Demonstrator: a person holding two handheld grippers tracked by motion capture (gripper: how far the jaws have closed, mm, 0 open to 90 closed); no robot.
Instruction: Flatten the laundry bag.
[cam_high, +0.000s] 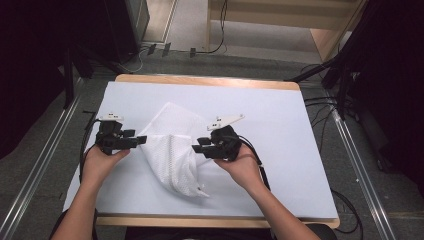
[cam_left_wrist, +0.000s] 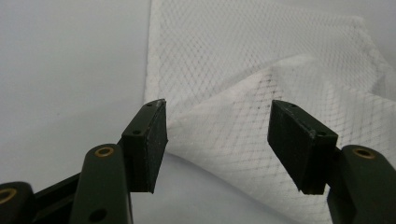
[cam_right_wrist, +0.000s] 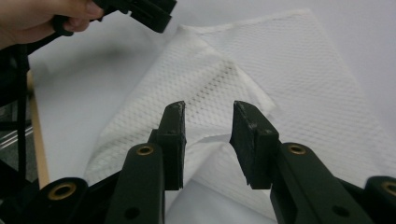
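A white mesh bag (cam_high: 172, 145) lies crumpled and partly folded over itself in the middle of the white table (cam_high: 280, 110). My left gripper (cam_high: 141, 140) sits at the bag's left edge, held in the person's left hand. Its jaws stand wide open in the left gripper view (cam_left_wrist: 217, 140), with a folded edge of the mesh bag (cam_left_wrist: 261, 70) lying beyond them. My right gripper (cam_high: 197, 147) hovers at the bag's right side. In the right gripper view (cam_right_wrist: 208, 135) its jaws are open, apart from the mesh bag (cam_right_wrist: 224, 70) below, with nothing pressed between the pads.
The left gripper (cam_right_wrist: 140, 11) and the person's hand (cam_right_wrist: 42, 18) show at the top left of the right gripper view. The table's wooden edge (cam_high: 210, 80) borders the white cover. Cables (cam_high: 320, 107) and metal rails (cam_high: 357, 160) run along the floor beside the table.
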